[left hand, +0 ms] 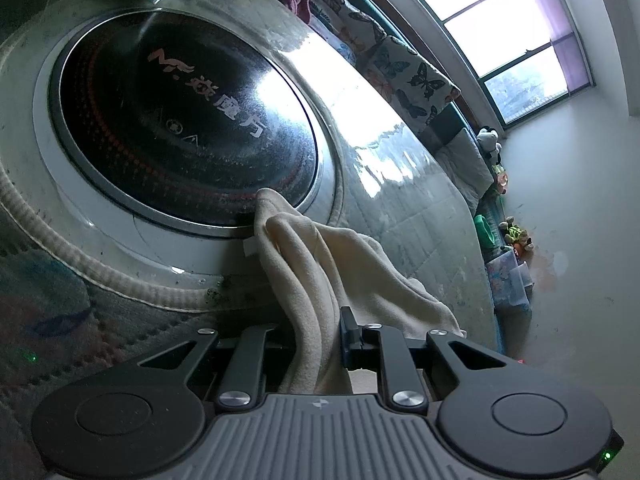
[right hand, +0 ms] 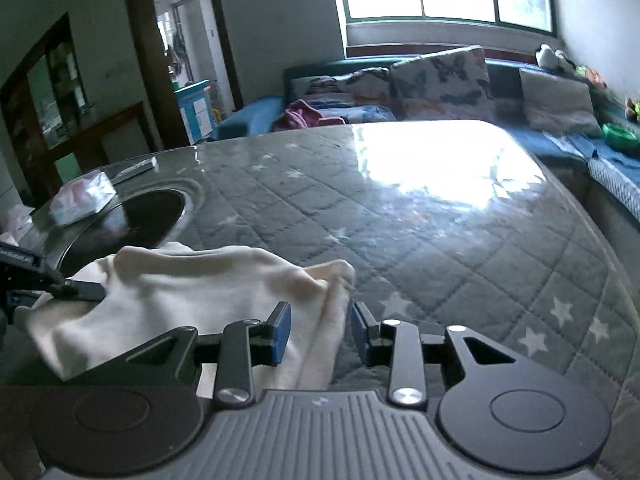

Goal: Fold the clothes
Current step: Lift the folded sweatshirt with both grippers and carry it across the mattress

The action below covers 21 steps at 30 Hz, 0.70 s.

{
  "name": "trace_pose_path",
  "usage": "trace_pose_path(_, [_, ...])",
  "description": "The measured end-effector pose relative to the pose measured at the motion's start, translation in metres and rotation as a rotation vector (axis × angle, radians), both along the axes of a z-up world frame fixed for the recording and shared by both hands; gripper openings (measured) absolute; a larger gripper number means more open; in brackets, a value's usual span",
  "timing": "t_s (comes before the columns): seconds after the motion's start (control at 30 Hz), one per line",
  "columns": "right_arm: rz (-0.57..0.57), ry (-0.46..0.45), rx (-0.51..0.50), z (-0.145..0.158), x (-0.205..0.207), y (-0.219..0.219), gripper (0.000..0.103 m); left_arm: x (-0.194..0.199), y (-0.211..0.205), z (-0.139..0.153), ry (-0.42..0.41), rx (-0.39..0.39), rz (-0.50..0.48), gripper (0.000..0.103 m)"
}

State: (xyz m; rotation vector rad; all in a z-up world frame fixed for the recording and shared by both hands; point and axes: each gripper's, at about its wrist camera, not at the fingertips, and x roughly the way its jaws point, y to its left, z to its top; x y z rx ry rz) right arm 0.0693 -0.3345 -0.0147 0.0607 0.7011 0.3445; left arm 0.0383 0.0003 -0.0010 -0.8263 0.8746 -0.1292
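A cream cloth [left hand: 320,272] hangs bunched between the jaws of my left gripper [left hand: 316,344], which is shut on it and holds it above the table. In the right wrist view the same cloth [right hand: 192,284] is stretched between both grippers. My right gripper [right hand: 320,332] has its blue-padded jaws apart, with a fold of the cloth lying between them; the pads do not press on it. The left gripper [right hand: 60,288] shows at the left edge, gripping the cloth's other end.
The table has a grey quilted star-pattern cover [right hand: 440,220] under glossy plastic, with a round black cooktop [left hand: 180,120] set in it. A tissue pack [right hand: 80,200] and a remote [right hand: 136,168] lie near the cooktop. A blue sofa with butterfly cushions [right hand: 440,80] stands behind.
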Motion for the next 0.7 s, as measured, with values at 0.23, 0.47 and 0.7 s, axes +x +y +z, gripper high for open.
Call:
trace_pose_path(0.23, [0.011, 0.037, 0.064, -0.009, 0.007, -0.002, 0.033, 0.0, 0.0, -0.001, -0.008, 0.008, -0.007, 0.019])
trace_pose_path(0.47, [0.009, 0.036, 0.082, -0.011, 0.015, 0.003, 0.03, 0.0, 0.0, -0.001, -0.018, 0.014, -0.02, 0.019])
trace_pose_path(0.7, [0.019, 0.01, 0.086, -0.004, 0.009, 0.009, 0.01, 0.002, -0.008, 0.005, -0.032, 0.08, -0.049, 0.017])
